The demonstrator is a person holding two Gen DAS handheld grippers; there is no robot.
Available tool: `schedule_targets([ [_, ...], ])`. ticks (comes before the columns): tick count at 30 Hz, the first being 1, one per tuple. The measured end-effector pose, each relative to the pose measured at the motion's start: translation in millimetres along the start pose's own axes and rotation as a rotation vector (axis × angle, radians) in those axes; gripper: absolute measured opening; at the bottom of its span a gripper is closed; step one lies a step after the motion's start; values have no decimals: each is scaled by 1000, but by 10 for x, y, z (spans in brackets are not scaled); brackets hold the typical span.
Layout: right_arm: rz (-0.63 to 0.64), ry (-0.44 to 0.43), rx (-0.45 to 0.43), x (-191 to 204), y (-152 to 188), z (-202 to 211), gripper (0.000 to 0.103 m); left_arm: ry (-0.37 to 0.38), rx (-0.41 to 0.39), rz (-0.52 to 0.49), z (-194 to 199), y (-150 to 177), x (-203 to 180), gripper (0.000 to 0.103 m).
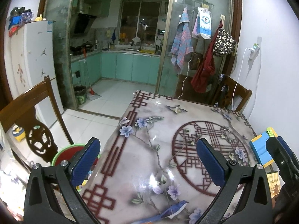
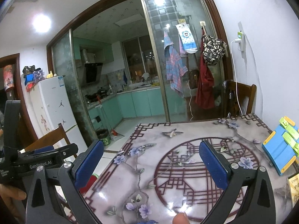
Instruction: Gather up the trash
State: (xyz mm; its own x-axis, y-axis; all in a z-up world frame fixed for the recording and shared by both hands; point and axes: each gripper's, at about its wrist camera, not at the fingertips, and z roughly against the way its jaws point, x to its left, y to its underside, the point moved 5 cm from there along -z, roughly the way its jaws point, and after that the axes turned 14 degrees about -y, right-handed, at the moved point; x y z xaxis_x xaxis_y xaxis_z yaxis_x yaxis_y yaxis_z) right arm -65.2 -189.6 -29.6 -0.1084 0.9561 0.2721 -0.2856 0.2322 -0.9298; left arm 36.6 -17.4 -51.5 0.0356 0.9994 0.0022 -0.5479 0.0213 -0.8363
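My left gripper (image 1: 149,161) hangs open over the near left part of the table (image 1: 149,145), which has a glossy flowered cloth; nothing lies between its blue pads (image 1: 87,160). My right gripper (image 2: 151,163) is also open and empty, held over the table (image 2: 186,136) beside the left one. I make out no loose trash on the cloth in either view. A dark waste bin (image 1: 80,94) with a green label stands on the kitchen floor by the doorway, and shows as the waste bin (image 2: 103,136) in the right wrist view.
A blue and yellow stand (image 2: 282,147) and a yellow packet (image 2: 294,188) sit at the table's right edge by the wall. A wooden chair (image 1: 28,112) stands left of the table, with a red and green round object (image 1: 67,152) below it. A person's fingertip (image 2: 180,218) shows at the bottom.
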Motion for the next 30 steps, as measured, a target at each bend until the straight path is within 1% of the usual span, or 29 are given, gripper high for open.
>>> schedule_targets([
  [13, -3, -6, 9, -18, 34, -44, 102, -17, 7, 0, -29, 2, 70, 103],
  [20, -5, -4, 10, -35, 35, -51, 102, -20, 8, -3, -46, -5, 48, 103],
  [30, -27, 16, 14, -268, 74, -48, 102, -14, 22, -26, -152, -36, -83, 103],
])
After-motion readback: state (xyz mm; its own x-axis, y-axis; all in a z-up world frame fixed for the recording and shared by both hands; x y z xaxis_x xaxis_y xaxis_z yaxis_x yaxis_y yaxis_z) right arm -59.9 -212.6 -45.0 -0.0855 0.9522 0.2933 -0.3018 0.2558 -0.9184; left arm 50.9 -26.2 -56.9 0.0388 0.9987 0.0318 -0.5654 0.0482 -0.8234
